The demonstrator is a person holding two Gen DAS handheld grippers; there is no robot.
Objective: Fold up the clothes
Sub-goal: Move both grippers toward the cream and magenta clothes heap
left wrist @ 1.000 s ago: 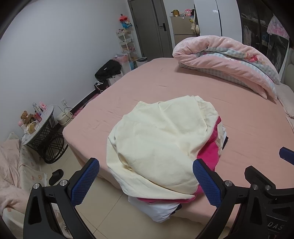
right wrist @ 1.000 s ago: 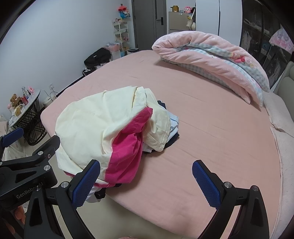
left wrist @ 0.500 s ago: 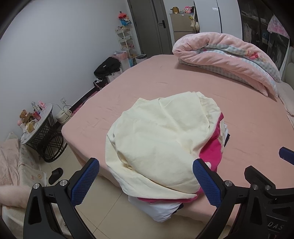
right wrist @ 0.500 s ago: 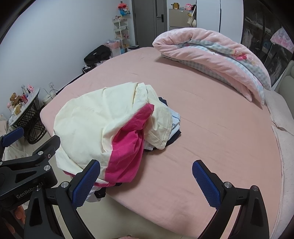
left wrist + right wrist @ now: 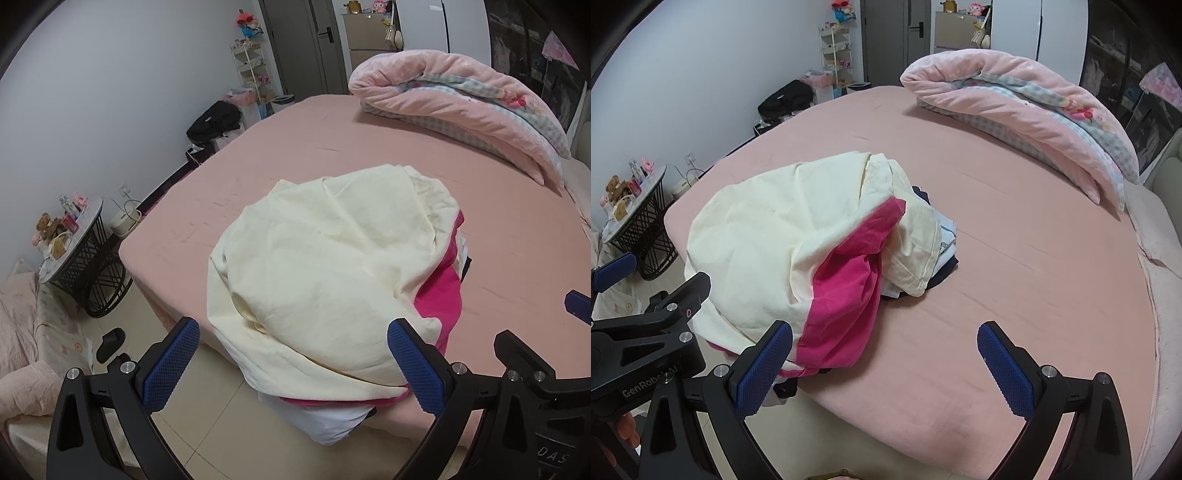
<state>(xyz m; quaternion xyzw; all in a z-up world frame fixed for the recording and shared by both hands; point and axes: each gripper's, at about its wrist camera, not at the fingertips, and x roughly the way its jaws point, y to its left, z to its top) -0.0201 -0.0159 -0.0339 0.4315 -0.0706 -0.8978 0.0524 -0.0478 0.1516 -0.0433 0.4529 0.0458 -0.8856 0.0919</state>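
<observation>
Both tools hang with pads spread wide, holding nothing: the left tool (image 5: 293, 363) low over the near corner of the bed (image 5: 1015, 258), the right tool (image 5: 884, 363) over bare sheet just beside it. The clothes lie unfolded in a heap: a cream garment (image 5: 325, 266) on top, a magenta one (image 5: 846, 302) under it, white and dark pieces below, spilling over the bed's near edge. To fold well, grip one cream hem only, not several layers. Open sheet reaches to the rolled quilt (image 5: 1015, 110).
</observation>
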